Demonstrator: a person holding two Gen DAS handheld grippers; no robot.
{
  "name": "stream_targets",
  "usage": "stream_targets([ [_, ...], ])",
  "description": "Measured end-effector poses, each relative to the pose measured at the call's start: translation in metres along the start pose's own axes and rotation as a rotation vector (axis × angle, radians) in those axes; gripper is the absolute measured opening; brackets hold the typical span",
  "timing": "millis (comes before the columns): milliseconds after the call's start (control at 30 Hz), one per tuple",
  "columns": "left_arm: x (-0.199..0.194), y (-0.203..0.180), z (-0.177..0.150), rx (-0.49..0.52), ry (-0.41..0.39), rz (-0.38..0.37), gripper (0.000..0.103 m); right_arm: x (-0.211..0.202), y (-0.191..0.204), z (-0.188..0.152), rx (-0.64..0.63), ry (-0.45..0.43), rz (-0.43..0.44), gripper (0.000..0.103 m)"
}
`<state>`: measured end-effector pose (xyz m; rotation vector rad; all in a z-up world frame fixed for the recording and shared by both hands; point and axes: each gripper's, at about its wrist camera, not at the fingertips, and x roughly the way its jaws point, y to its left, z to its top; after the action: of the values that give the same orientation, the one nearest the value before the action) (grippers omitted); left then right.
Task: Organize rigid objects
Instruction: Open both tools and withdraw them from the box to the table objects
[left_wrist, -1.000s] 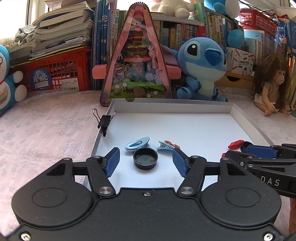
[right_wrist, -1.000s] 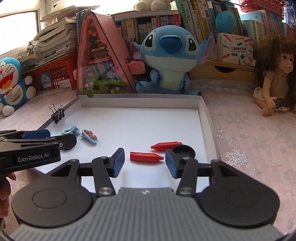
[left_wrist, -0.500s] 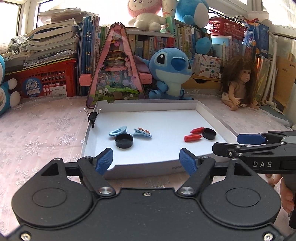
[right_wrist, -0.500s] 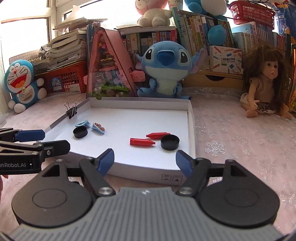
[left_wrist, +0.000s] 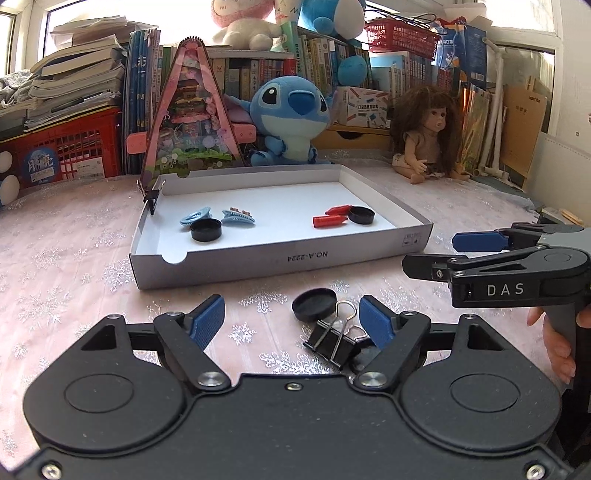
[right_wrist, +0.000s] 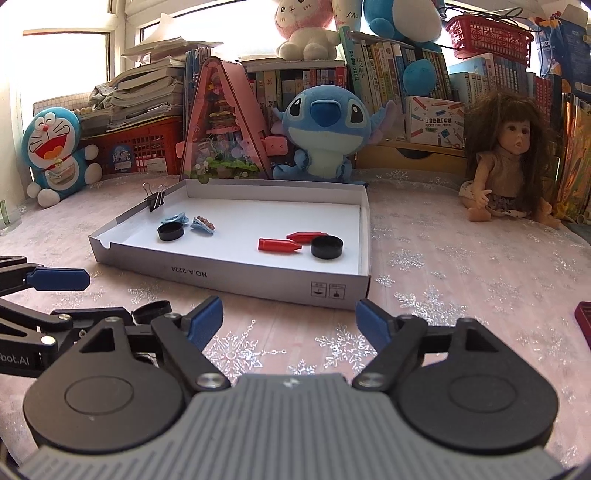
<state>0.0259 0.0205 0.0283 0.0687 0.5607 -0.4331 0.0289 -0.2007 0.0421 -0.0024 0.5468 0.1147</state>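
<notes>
Already in the tray (left_wrist: 258, 258): two hair clips, two caps, two red pieces. Left outside: cap (left_wrist: 314, 304) and binder clip (left_wrist: 330, 341). Left gripper (left_wrist: 291, 321) wide and empty; right gripper (right_wrist: 290, 319) opening, empty.

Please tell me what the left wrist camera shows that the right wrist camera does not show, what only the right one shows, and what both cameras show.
Only the left wrist view shows the black metal binder clip lying on the tablecloth between the left gripper's open fingers, and a person's hand.

Only the right wrist view shows the blue and white cat plush toy and the right gripper's jaws opening, with nothing between them.

Both show the white cardboard tray, two red crayon-shaped pieces, two black round caps in the tray, and the blue plush alien toy.
</notes>
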Motion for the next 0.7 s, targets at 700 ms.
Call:
stream_targets([
  [700,-0.003,0.032,-0.018,-0.042,0.086,0.154,0.079,-0.030,-0.021,-0.029,0.039,0.010,-0.093,0.087],
])
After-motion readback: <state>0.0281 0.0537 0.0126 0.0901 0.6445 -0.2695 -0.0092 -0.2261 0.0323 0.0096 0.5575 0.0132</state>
